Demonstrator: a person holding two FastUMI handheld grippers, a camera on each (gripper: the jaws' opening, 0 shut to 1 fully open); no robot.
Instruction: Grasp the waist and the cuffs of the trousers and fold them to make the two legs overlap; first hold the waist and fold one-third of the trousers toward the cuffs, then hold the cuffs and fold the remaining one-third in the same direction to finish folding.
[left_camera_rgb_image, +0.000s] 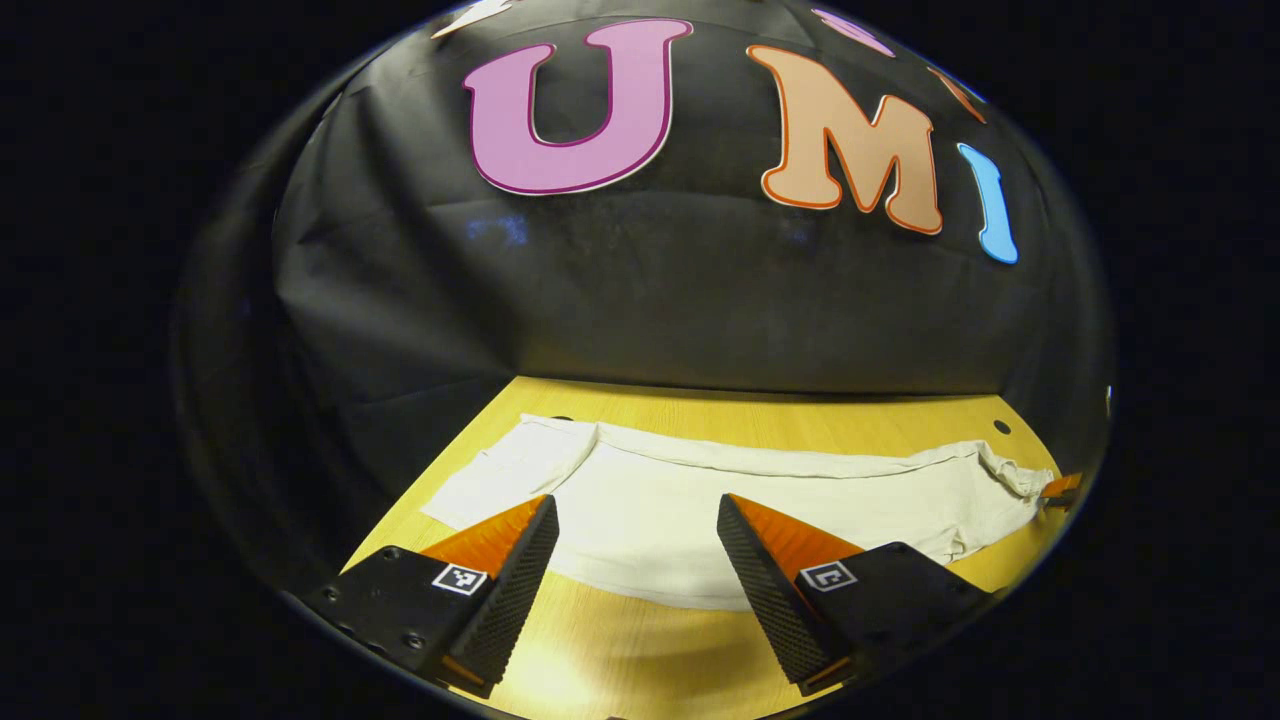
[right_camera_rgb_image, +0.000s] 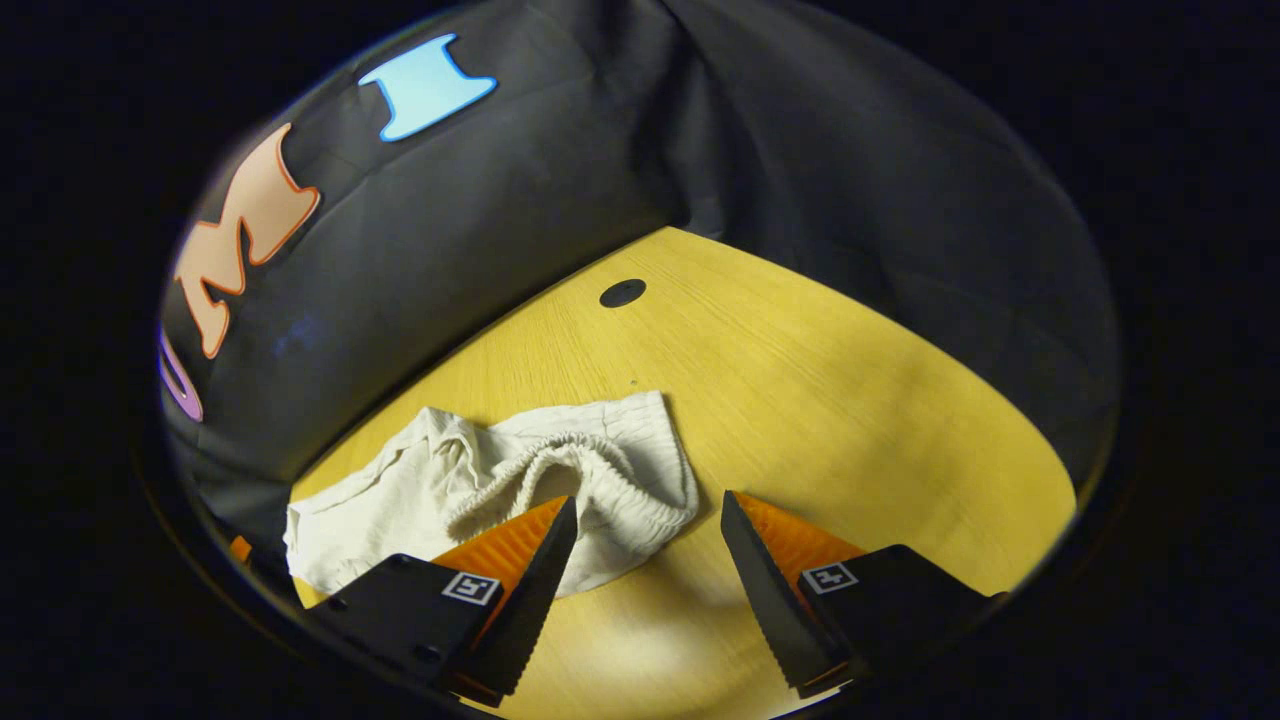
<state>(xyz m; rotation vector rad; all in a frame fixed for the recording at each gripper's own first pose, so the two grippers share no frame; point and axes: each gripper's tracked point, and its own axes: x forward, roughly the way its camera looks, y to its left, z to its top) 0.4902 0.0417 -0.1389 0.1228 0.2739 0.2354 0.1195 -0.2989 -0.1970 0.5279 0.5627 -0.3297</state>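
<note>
The trousers (left_camera_rgb_image: 700, 490) are laid flat across the yellow bench (left_camera_rgb_image: 600, 650), with the legs already lying one over the other as far as can be judged, the cuffs (left_camera_rgb_image: 500, 470) at one end in the left gripper view and the bunched waist (right_camera_rgb_image: 590, 470) at the other, seen close in the right gripper view. The left claw (left_camera_rgb_image: 637, 550) is released, its jaws spread wide above the near edge of the cloth at mid-length, nothing held. The right claw (right_camera_rgb_image: 648, 545) is likewise released, hovering just in front of the elastic waistband, with one finger overlapping the cloth's edge in the picture and the other over bare bench. The step in hand is judged to be the taking of the waist for the first fold toward the cuffs. It would be done well if the waistband were pinched through both layers at its gathered rim, not at a single loose ply, and if the second grip were taken at the other corner of the waist so that the edge is lifted level. The crumpled waist should be drawn straight before being carried over, otherwise the fold line may be set crooked.
</note>
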